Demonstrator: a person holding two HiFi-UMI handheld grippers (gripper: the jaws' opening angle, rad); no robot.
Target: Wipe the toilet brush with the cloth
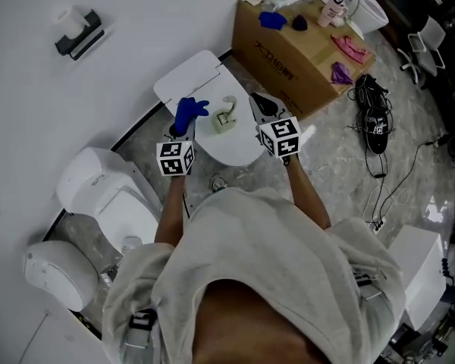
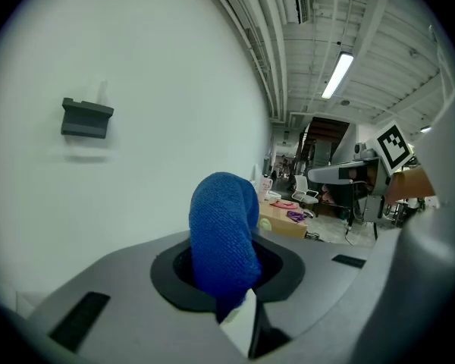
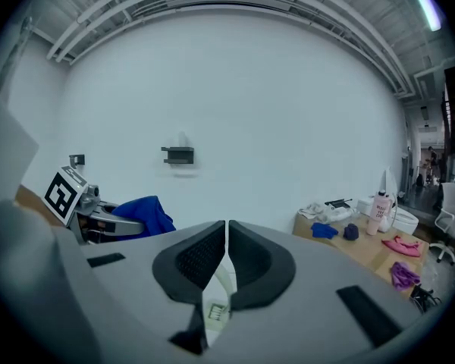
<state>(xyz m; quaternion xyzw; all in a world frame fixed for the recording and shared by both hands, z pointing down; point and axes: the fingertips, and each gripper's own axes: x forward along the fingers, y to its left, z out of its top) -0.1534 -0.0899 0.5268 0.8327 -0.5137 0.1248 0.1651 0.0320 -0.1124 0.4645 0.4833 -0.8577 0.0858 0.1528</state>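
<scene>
A small pale toilet brush (image 1: 226, 117) stands on the white toilet lid (image 1: 191, 78) between my two grippers. A blue cloth (image 1: 189, 111) is pinched in my left gripper (image 1: 183, 124), just left of the brush and not touching it. In the left gripper view the cloth (image 2: 224, 233) bulges up out of the shut left gripper (image 2: 227, 283). Right of the brush, my right gripper (image 1: 262, 106) hovers apart from it. The right gripper view shows this right gripper (image 3: 226, 241) with its jaws together and nothing clearly held.
A cardboard box (image 1: 303, 48) behind the lid carries coloured cloths and a pink bottle (image 1: 335, 10). Black shoes and cables (image 1: 375, 120) lie on the floor at right. White toilet fixtures (image 1: 106, 192) stand at left. A dark holder (image 1: 80, 33) hangs on the wall.
</scene>
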